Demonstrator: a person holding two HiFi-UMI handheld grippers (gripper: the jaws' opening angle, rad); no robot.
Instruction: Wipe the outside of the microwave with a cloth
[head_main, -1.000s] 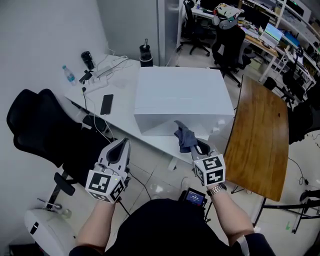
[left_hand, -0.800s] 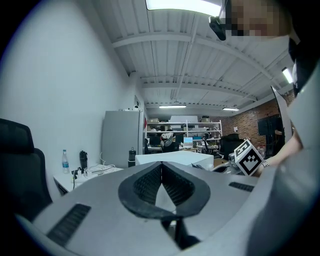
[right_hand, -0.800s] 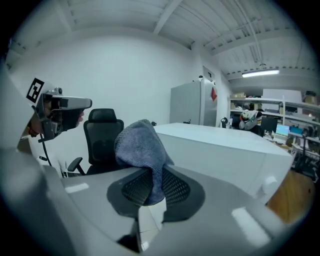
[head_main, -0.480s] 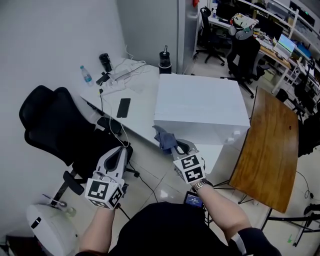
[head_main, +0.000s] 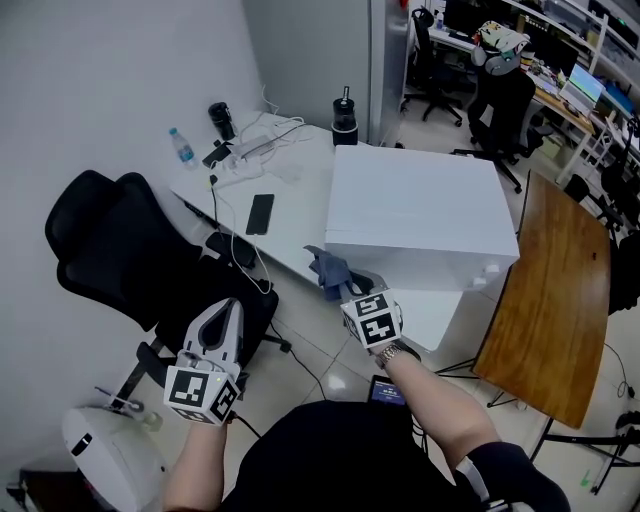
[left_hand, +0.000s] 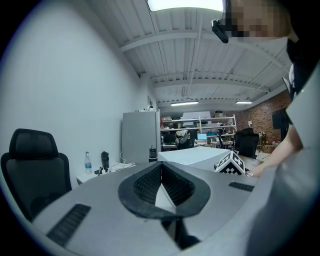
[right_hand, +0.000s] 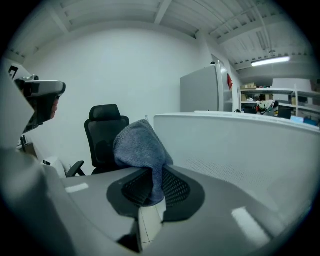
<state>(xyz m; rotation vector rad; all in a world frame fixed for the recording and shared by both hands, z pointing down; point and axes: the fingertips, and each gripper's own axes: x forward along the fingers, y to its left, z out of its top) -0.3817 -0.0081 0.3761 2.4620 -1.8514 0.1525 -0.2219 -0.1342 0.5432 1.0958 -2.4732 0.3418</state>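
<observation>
At the far left a black office chair stands on the floor. My left gripper hangs in front of it, low and away from the desk. In the left gripper view its jaws are pressed together and nothing is between them.

On the left end of the white desk there are two containers. One is a small clear water bottle with a blue cap; how much is in it I cannot tell. The other is a black cup with a lid on top, so its content is hidden. Just beside them lie a power strip with white cables, and nearer to me a black phone lies flat. Farther right, at the back edge of the desk, stands a black bottle, closed by its cap.

Next comes my right gripper. It is clamped on the blue-grey cloth. In the right gripper view the cloth is pinched between the two jaws and bunches up above them. The cloth is at the near left corner of the microwave, close beside its side wall; whether it touches the wall I cannot tell. The microwave is a white box on the right part of the desk, and its inside does not show.

At the far right stands a brown wooden table.
</observation>
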